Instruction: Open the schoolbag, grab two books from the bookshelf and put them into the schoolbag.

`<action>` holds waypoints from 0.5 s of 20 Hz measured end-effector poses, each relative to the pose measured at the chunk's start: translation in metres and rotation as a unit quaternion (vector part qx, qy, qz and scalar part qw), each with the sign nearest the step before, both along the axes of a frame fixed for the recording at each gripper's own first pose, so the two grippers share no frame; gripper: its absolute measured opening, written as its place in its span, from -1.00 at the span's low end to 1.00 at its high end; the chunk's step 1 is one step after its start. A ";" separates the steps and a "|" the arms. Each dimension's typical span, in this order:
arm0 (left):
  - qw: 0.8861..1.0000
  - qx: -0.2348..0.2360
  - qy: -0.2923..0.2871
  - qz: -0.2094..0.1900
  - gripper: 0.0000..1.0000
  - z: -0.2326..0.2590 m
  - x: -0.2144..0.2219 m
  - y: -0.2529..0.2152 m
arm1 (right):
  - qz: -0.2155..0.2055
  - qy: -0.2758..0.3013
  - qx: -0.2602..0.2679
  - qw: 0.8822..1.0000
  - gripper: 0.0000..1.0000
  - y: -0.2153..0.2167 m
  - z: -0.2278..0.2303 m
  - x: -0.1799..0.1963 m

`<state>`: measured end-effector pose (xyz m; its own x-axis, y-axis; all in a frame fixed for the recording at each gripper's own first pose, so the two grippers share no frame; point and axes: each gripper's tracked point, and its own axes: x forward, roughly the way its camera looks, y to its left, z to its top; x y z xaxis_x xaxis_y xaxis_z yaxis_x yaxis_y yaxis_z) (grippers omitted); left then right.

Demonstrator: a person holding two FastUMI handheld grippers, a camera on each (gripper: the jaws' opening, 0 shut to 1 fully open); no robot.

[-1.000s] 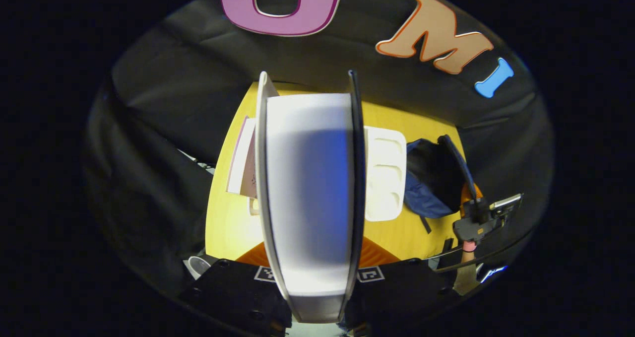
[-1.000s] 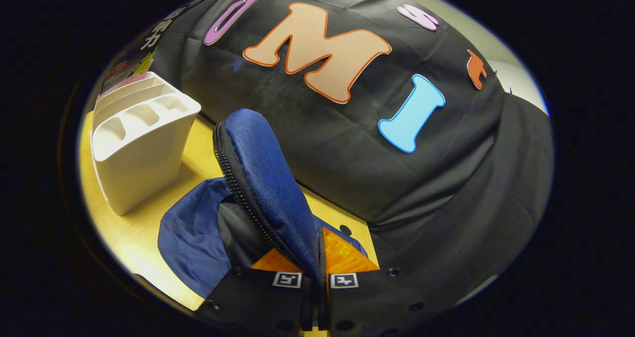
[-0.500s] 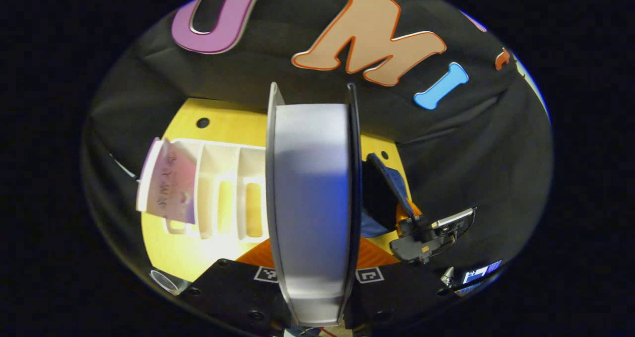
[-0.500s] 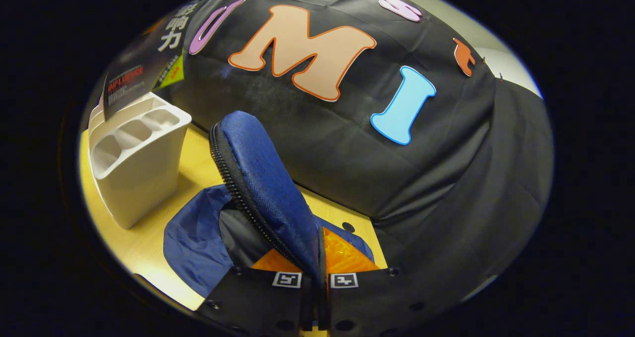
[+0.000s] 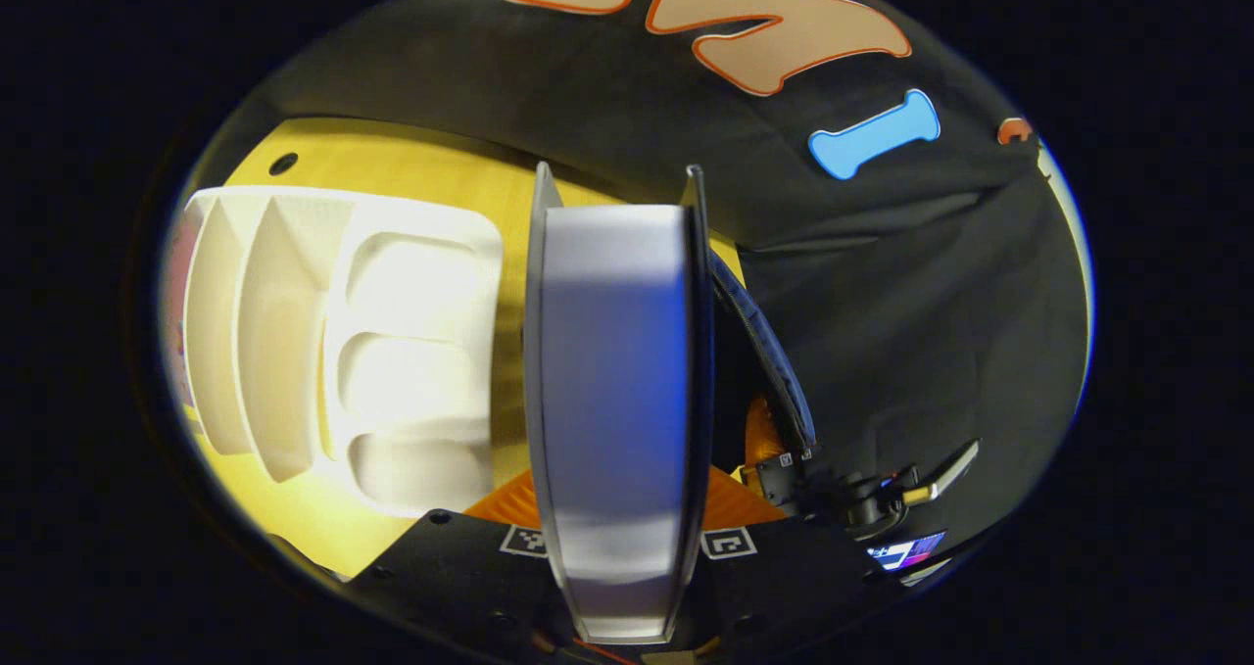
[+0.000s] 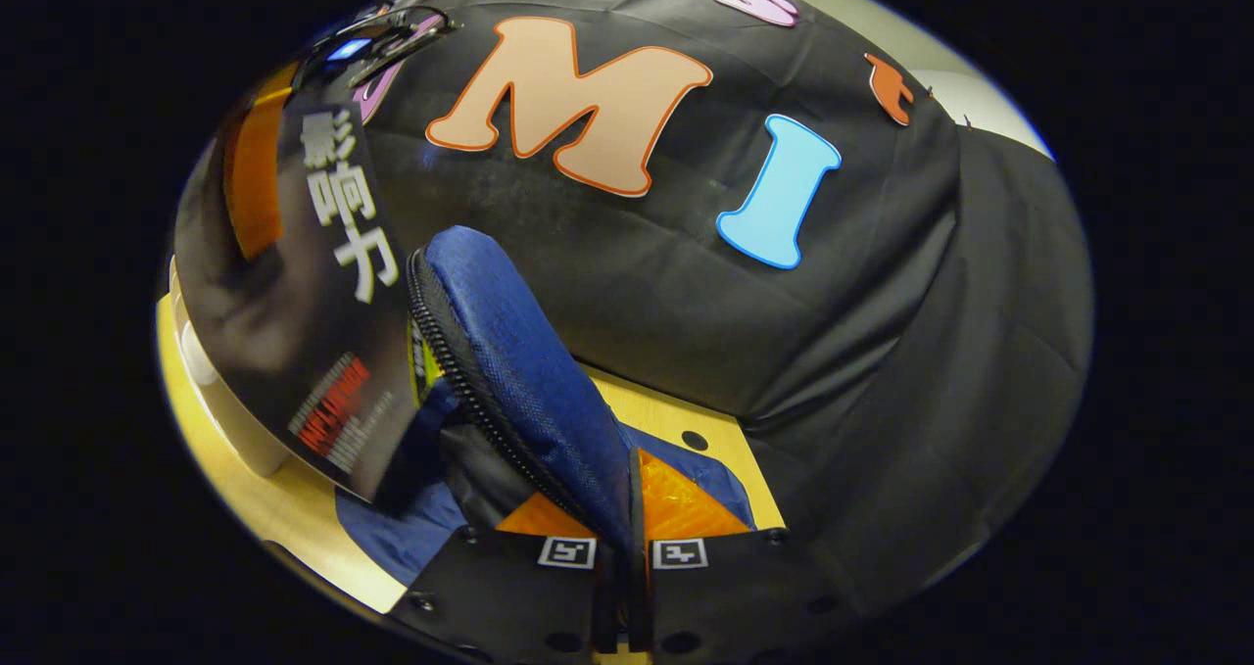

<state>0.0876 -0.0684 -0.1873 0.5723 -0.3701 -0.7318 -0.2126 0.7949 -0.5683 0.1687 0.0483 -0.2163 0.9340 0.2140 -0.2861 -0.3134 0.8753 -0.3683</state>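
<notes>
My left gripper [image 5: 617, 513] is shut on a thick book [image 5: 612, 381] with dark covers, held upright with its pale page edge facing the camera. In the right gripper view the same book [image 6: 323, 312] hangs with its lower corner at the mouth of the blue schoolbag [image 6: 519, 381]. My right gripper [image 6: 627, 538] is shut on the bag's zippered flap and holds it raised. The flap [image 5: 769, 352] and the right gripper [image 5: 774, 459] show just right of the book in the left gripper view. The white bookshelf [image 5: 323, 342] stands to the book's left.
The bag and shelf rest on a yellow wooden table [image 5: 411, 170] with small holes [image 6: 694, 441]. The booth's black cloth wall [image 6: 745, 352] rises close behind the bag. Part of the white shelf [image 6: 211, 391] peeks out behind the book.
My left gripper has carried the book rightward and down, from above the shelf to the bag's mouth. My right gripper has kept the flap raised and barely moved.
</notes>
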 end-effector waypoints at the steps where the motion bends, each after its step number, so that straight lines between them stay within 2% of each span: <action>1: 1.000 -0.016 -0.006 0.003 -0.23 -0.008 0.011 -0.009 | -0.001 0.002 0.004 1.000 -0.85 0.000 0.000 0.000; 4: 0.998 -0.061 -0.017 -0.008 -0.23 -0.030 0.031 -0.047 | 0.000 0.005 0.012 1.000 -0.81 0.002 -0.001 -0.001; 9: 0.992 -0.114 -0.053 -0.019 -0.24 -0.065 0.061 -0.093 | 0.016 0.007 0.022 1.000 -0.91 0.007 -0.002 -0.002; 10: 0.992 -0.117 -0.054 -0.019 -0.24 -0.073 0.066 -0.100 | 0.021 0.007 0.021 1.000 -0.85 0.008 -0.002 -0.002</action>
<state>0.1539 -0.1685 -0.2606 0.6245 -0.5455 -0.5590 -0.1129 0.6451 -0.7557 0.1667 0.0562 -0.2180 0.9201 0.2650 -0.2885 -0.3547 0.8762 -0.3264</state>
